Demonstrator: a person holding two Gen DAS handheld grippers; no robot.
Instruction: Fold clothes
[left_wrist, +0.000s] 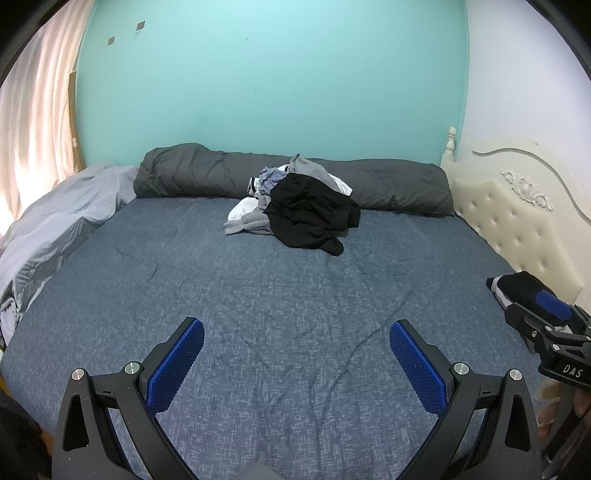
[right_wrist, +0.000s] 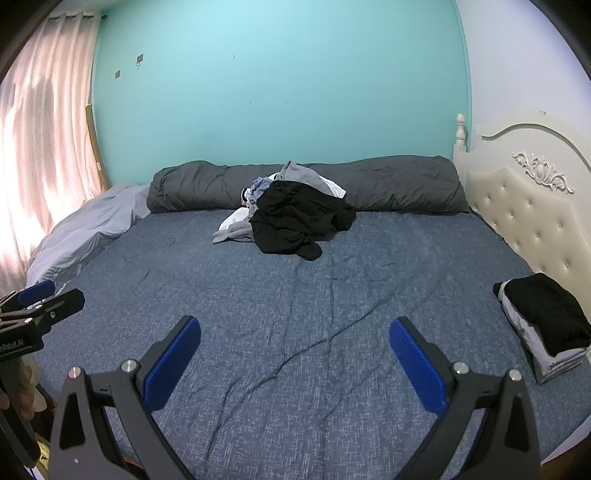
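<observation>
While pale curtains (right_wrist: 40, 155) are glowing at the left, the left gripper (left_wrist: 296, 354) is hovering over the blue bed (left_wrist: 258, 295) with jaws apart and empty. Farther in, a loose heap of clothes (right_wrist: 291, 214) is lying against the grey rolled duvet (right_wrist: 399, 184); soft, light and floppy, its black top garment (right_wrist: 295, 225) is probably best pinched at an edge. The right gripper (right_wrist: 295, 354) is likewise gaping, and folded clothes (right_wrist: 543, 325) are sitting stacked beside the headboard (right_wrist: 532, 206).

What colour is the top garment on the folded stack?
Black, best seen in the right wrist view.
</observation>
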